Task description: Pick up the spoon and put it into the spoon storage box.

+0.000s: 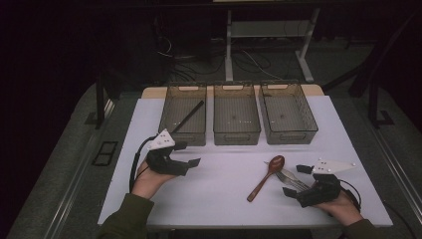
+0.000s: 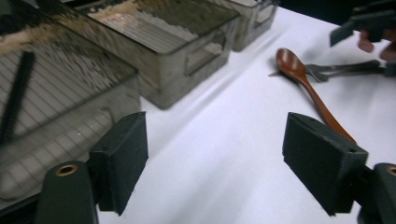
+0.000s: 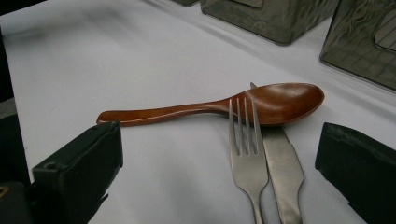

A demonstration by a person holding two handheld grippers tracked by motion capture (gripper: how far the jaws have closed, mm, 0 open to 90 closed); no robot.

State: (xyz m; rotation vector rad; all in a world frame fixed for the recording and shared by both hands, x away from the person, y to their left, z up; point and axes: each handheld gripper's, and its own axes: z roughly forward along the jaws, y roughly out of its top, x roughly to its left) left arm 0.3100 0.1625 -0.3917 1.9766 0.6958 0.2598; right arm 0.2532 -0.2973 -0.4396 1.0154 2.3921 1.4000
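Observation:
A brown wooden spoon lies on the white table, right of centre, bowl toward the bins. A metal fork and a metal knife lie side by side, their tips resting against the spoon's bowl. My right gripper is open just behind their handles, and the fork and knife lie between its jaws, untouched. My left gripper is open and holds nothing, near the left bin's front; seen from it, the spoon lies ahead to the right.
Three clear grey bins stand in a row at the table's back: left, middle, right. A black stick leans inside the left bin. The table's front edge runs just beyond both hands. Table legs and cables sit on the dark floor behind.

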